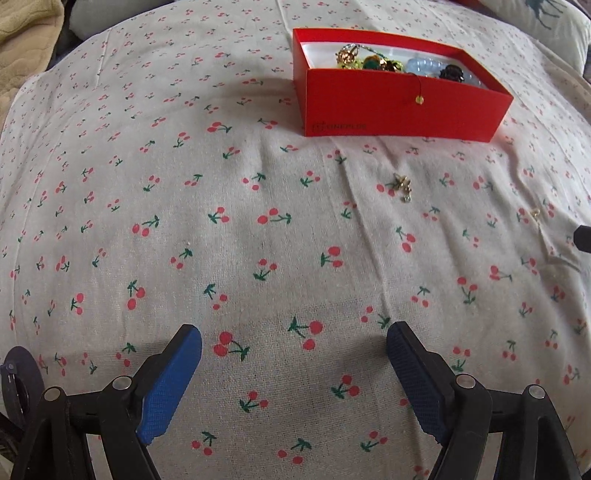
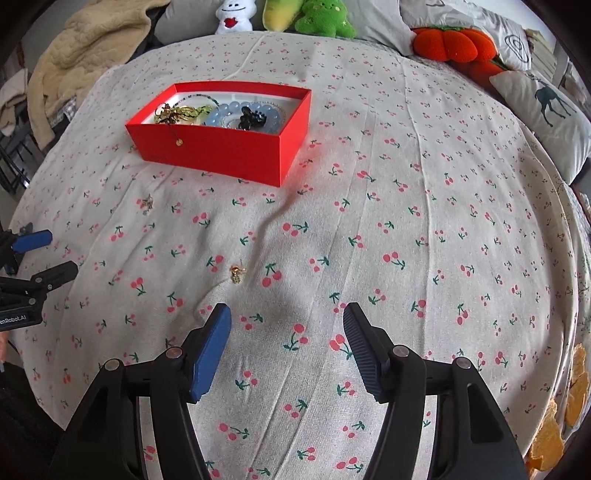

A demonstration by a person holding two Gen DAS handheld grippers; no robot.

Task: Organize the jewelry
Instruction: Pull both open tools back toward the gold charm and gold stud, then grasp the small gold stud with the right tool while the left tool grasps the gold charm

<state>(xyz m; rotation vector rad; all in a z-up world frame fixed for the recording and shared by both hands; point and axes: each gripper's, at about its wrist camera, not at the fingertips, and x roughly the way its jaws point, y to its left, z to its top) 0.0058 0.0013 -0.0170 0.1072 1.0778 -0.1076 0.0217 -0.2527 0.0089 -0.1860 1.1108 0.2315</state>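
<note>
A red box sits on the cherry-print bedspread and holds several pieces of jewelry, with a thin chain and gold disc hanging over its near wall. A gold earring lies on the cloth in front of the box. A second small gold earring lies just ahead of my right gripper's left finger. My left gripper is open and empty, well short of the first earring. My right gripper is open and empty. The left gripper also shows in the right wrist view.
Plush toys and an orange pumpkin cushion line the far edge of the bed. A deer-print pillow lies at the right. A beige blanket hangs at the far left. The cloth has low wrinkles.
</note>
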